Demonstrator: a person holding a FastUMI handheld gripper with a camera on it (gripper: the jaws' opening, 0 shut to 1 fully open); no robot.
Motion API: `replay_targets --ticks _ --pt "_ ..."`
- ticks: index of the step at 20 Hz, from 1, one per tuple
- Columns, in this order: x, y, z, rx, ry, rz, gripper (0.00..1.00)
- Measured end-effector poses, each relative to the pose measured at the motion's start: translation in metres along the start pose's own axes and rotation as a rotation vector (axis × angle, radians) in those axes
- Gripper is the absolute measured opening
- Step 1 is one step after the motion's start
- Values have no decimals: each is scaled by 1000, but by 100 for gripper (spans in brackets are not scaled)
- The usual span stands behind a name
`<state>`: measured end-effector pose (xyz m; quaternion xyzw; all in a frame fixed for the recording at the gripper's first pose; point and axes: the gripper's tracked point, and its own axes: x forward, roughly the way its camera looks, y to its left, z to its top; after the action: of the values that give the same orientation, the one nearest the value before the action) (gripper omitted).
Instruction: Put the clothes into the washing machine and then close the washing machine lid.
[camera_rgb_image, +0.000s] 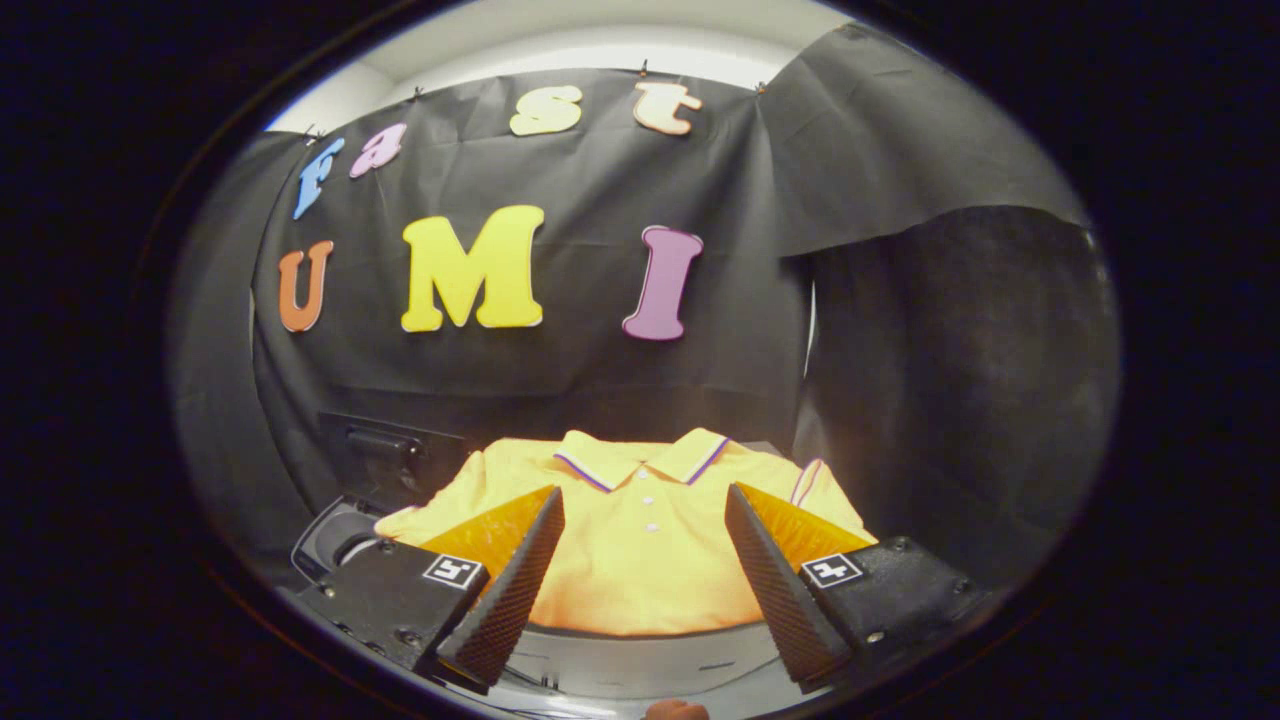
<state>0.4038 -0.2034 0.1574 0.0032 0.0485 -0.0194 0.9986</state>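
One yellow polo shirt lay flat, collar pointing away, between the spread, empty fingers; perhaps the washing machine beside it.

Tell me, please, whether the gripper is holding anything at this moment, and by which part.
Nothing is held. The gripper has its jaws wide open, apart above the yellow polo shirt, which lies flat ahead of them.

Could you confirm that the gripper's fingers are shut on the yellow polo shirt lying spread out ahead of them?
Not quite: the gripper is open, its fingers spread wide apart and pressing on nothing. The yellow polo shirt does lie spread out flat ahead of them, seen through the gap between them. The gripper view shows this.
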Motion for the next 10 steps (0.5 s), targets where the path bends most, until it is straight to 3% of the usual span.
replay_targets --ticks 10 --pt "78 13 -34 -57 324 71 100"
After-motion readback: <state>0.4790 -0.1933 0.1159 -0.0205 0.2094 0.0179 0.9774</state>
